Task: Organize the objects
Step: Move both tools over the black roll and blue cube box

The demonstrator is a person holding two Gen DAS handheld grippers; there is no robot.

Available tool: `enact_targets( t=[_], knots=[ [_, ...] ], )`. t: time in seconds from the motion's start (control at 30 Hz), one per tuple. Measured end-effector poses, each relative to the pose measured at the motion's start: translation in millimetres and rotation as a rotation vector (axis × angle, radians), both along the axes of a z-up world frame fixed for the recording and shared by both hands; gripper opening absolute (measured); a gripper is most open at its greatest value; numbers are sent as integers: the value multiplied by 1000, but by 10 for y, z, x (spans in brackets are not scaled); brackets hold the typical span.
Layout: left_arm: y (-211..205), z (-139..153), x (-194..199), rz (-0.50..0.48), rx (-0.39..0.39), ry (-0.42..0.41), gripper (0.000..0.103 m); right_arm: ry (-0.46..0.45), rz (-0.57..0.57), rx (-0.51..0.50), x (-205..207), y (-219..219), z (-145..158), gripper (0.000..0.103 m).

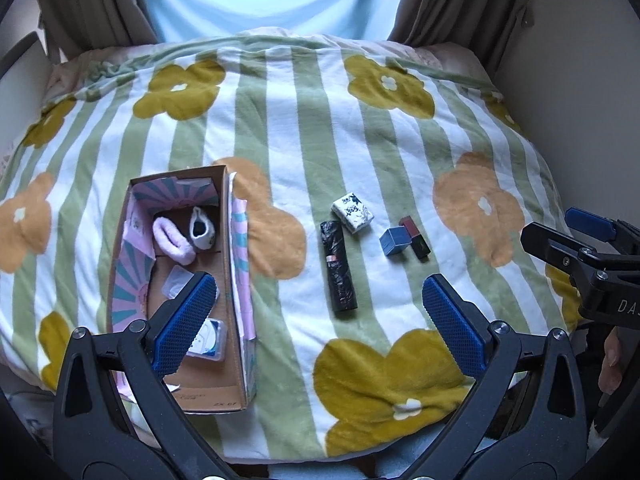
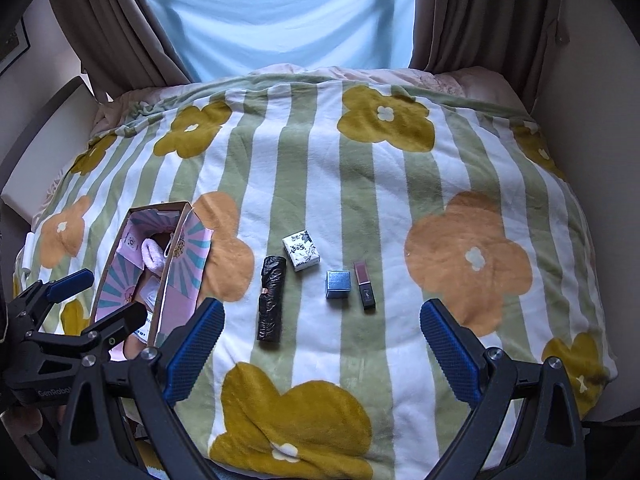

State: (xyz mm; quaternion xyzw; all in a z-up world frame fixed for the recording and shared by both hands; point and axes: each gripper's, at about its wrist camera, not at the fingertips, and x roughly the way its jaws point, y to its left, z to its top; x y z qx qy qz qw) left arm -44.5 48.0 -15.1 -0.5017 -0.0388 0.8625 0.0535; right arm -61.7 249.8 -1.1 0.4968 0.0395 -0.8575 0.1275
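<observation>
An open cardboard box (image 1: 236,280) (image 2: 176,272) lies at the left on the bed; it holds a pink fuzzy sock (image 1: 172,242), a white sock (image 1: 202,228), a clear packet (image 1: 178,282) and a small plastic case (image 1: 208,340). To its right lie a black roll (image 1: 338,266) (image 2: 272,298), a white patterned box (image 1: 353,212) (image 2: 301,250), a blue cube box (image 1: 394,241) (image 2: 338,285) and a lipstick (image 1: 416,238) (image 2: 364,285). My left gripper (image 1: 318,322) (image 2: 96,298) is open, empty, above the box's near end. My right gripper (image 2: 320,348) (image 1: 560,226) is open and empty, short of the loose items.
A flowered, green-striped blanket (image 2: 360,184) (image 1: 304,128) covers the bed. Curtains (image 2: 280,12) hang behind it. Walls stand on both sides (image 2: 592,80). A white board (image 2: 44,160) leans at the left.
</observation>
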Motion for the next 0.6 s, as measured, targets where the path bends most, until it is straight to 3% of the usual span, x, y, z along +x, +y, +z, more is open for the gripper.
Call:
enact_targets(
  t=[0.2,0.37,0.6],
  knots=[
    [131,-188,-162,6,9,-44,103,-5,0,-31,-89,104,-162,98],
    [197,-440,-292,28,38,-61,103,24,25,-11,-185,110,-472,96],
    [290,-969,-530,44,77,-84,102,12,47,-38,-331,110,-1113,81]
  ],
)
